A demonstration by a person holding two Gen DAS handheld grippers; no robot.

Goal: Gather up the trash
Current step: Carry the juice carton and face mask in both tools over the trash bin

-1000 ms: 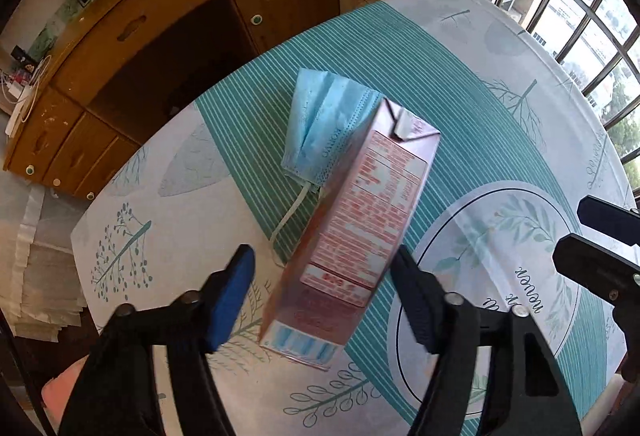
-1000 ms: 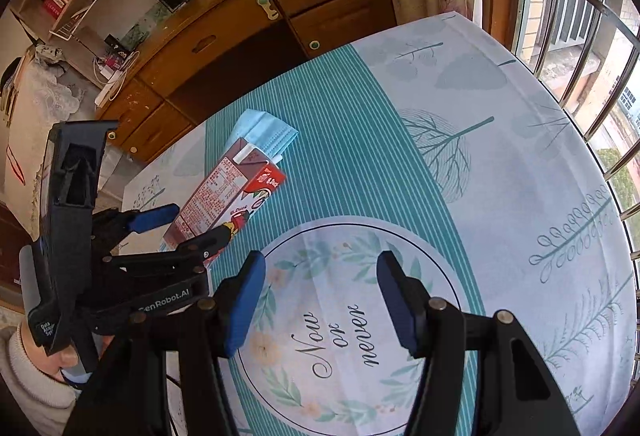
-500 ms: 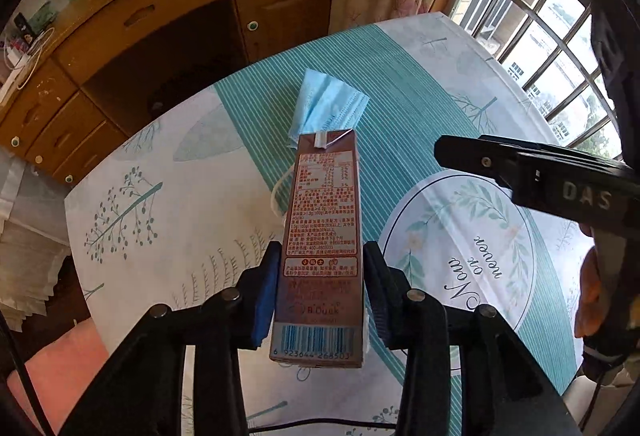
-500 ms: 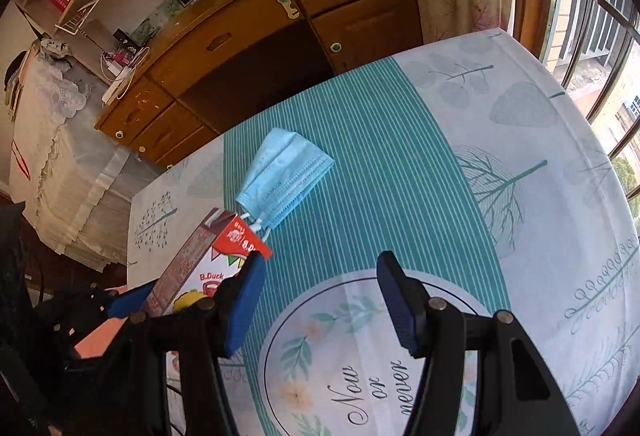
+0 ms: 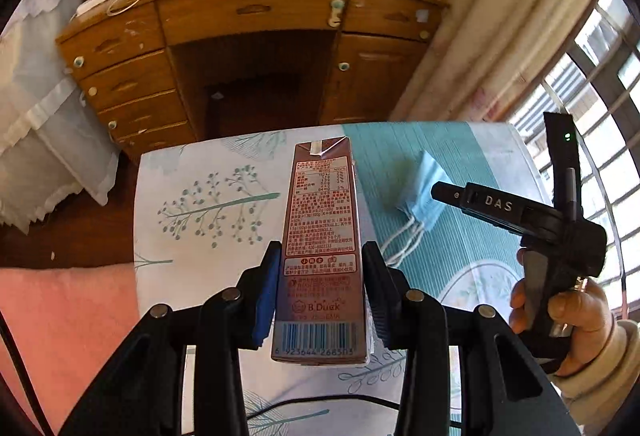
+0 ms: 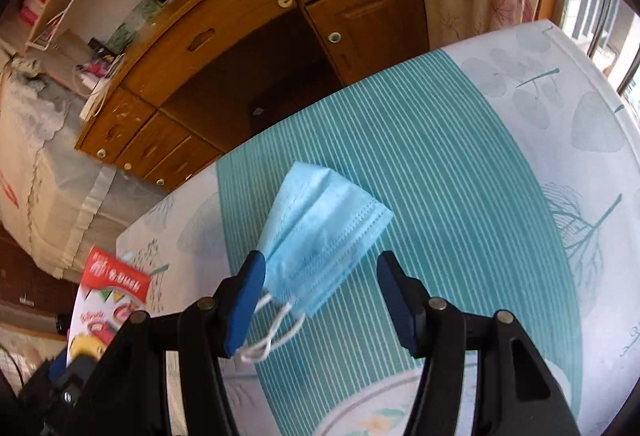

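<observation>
Carton (image 5: 320, 236) lifted; mask (image 6: 320, 236) perhaps unobstructed.

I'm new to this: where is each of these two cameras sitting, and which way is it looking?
Left wrist view: sits on the left hand-held gripper, looking down along its fingers at the carton clamped between them; the person's right hand shows too.
Right wrist view: sits on the right hand-held gripper, looking down at the mask on the table; its open fingers show.
Both views share the mask, carton, table and wooden desk.
</observation>
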